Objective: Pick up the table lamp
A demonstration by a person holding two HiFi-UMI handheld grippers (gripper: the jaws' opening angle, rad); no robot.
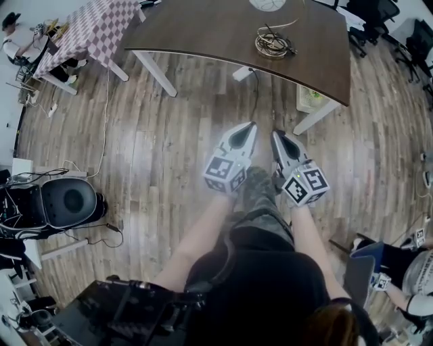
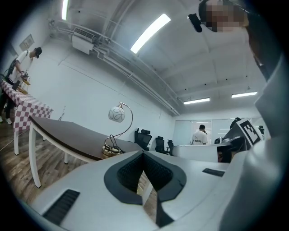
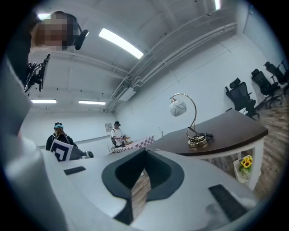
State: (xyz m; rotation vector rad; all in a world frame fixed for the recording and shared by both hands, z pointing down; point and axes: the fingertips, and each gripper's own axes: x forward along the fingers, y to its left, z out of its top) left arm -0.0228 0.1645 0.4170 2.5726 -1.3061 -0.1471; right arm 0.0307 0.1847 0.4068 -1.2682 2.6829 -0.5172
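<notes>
The table lamp stands on a dark brown table [image 1: 223, 30]; its brass base with a coiled cord [image 1: 274, 44] and a sliver of its white globe shade [image 1: 269, 4] show at the top of the head view. My left gripper [image 1: 251, 126] and right gripper [image 1: 275, 133] are side by side over the wooden floor, short of the table's near edge, both shut and empty. The left gripper view shows the lamp [image 2: 116, 113] ahead to the left, beyond the shut left gripper [image 2: 143, 154]. In the right gripper view the lamp [image 3: 178, 107] rises ahead to the right of the right gripper [image 3: 144, 152].
A checkered table [image 1: 95, 27] with a person [image 1: 17, 40] beside it stands far left. A white basket with flowers [image 1: 311, 100] sits under the brown table's right end. Office chairs [image 1: 372, 17] are far right. A black round device [image 1: 67, 201] and cables lie left.
</notes>
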